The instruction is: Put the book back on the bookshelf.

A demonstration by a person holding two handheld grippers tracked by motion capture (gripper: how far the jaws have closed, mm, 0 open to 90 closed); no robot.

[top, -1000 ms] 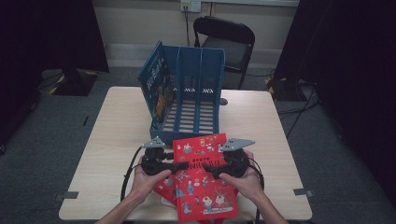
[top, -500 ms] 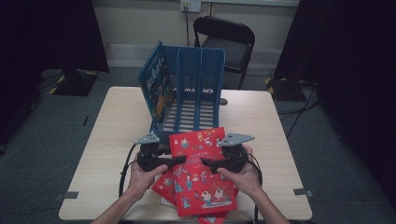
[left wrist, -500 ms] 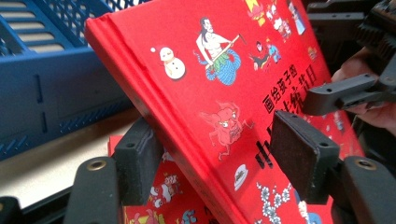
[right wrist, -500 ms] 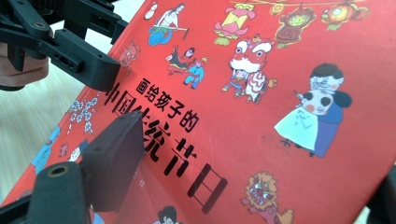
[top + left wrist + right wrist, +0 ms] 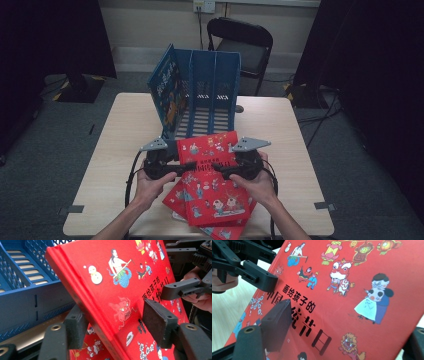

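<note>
Red picture book (image 5: 212,172) held tilted above the near middle of the wooden table (image 5: 125,135), far edge raised toward the blue file rack (image 5: 210,95), over more red books (image 5: 220,232) lying flat at the table's near edge. Left gripper (image 5: 187,165) at the book's left edge, spine side, jaws astride cover and spine; just been closing, one pad against the underside, the other close over the front cover in the left gripper view (image 5: 107,325), contact there not certain. Right gripper (image 5: 220,170) at the right edge, jaws likewise just been closing, book between them; near pad (image 5: 277,325) on the cover by the black title characters. Blue book (image 5: 167,92) standing upright in the rack's left slot. Black chair (image 5: 242,42) behind the table.
</note>
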